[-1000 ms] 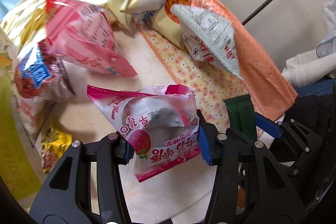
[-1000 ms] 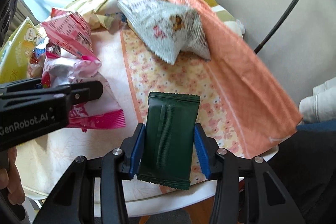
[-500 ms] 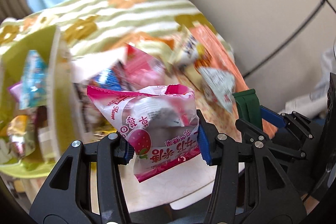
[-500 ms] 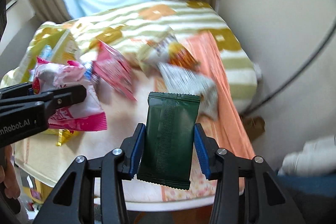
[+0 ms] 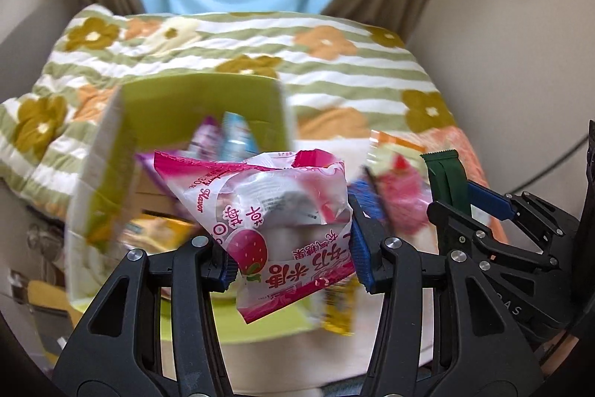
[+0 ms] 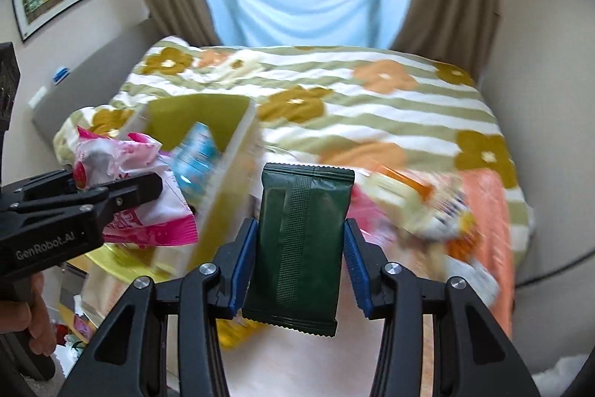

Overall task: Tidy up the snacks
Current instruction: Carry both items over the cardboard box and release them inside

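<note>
My left gripper [image 5: 292,248] is shut on a pink-and-white strawberry snack bag [image 5: 275,214], held in the air over the near side of a green box [image 5: 200,99]. My right gripper [image 6: 297,259] is shut on a dark green packet [image 6: 301,240], upright between the blue pads. In the right wrist view the left gripper [image 6: 93,196] with its pink bag [image 6: 148,211] hangs at the left, beside the green box [image 6: 197,114]. The right gripper with the green packet [image 5: 444,181] shows at the right edge of the left wrist view.
Inside the green box lie several snack packs, one light blue [image 6: 195,155]. More snack bags [image 6: 427,203] lie blurred on the table at the right, on an orange cloth [image 6: 487,207]. A green-striped flowered blanket [image 6: 353,106] covers the bed behind. A hand [image 6: 33,307] holds the left gripper's handle.
Both grippers rose and swung left from the table's snack pile toward the green box, each keeping its packet. The view now tilts up to show the bed and window.
</note>
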The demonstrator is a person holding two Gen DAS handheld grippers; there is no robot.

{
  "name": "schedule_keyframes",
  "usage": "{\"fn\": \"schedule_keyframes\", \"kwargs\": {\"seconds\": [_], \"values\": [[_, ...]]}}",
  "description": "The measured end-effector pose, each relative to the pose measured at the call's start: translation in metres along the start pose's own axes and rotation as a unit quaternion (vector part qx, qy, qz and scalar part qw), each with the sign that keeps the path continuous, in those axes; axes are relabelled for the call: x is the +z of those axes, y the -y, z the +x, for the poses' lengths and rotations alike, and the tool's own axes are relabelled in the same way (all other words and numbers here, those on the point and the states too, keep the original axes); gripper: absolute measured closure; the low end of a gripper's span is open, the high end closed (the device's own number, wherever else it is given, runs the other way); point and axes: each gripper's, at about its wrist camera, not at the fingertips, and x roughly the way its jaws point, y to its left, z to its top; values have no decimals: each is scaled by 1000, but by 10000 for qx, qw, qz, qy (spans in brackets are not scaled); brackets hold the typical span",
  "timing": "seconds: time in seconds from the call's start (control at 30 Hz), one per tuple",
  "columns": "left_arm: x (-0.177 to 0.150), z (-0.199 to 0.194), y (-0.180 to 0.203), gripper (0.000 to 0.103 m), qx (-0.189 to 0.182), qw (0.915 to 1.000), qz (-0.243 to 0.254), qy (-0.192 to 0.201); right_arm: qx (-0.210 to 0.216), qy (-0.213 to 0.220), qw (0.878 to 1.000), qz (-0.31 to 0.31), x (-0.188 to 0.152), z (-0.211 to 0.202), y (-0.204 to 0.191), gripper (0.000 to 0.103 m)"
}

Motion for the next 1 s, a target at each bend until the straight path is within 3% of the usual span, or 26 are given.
{"fn": "schedule_keyframes", "kwargs": {"seconds": [0.37,0.7,0.73,0.8,0.83,0.87,1.0], "values": [[31,31,-135,58,212,9989,-286,-296,348,-264,9989,-174,44,68,-100,61],[35,71,-177,57,77,9969,-277,-729,185,-620,9979,60,43,100,-130,61],[35,74,-179,54,41,9963,-295,-803,163,-663,9976,70,42,102,-131,61],[34,79,-181,32,-6,9959,-289,-862,126,-731,9972,66,40,104,-133,61],[33,78,-181,11,-6,9964,-258,-810,109,-774,9969,54,38,105,-133,61],[32,75,-180,1,8,9972,-227,-712,98,-795,9968,42,37,105,-133,61],[32,66,-178,1,101,9980,-208,-590,105,-866,9962,-16,32,104,-130,61]]}}
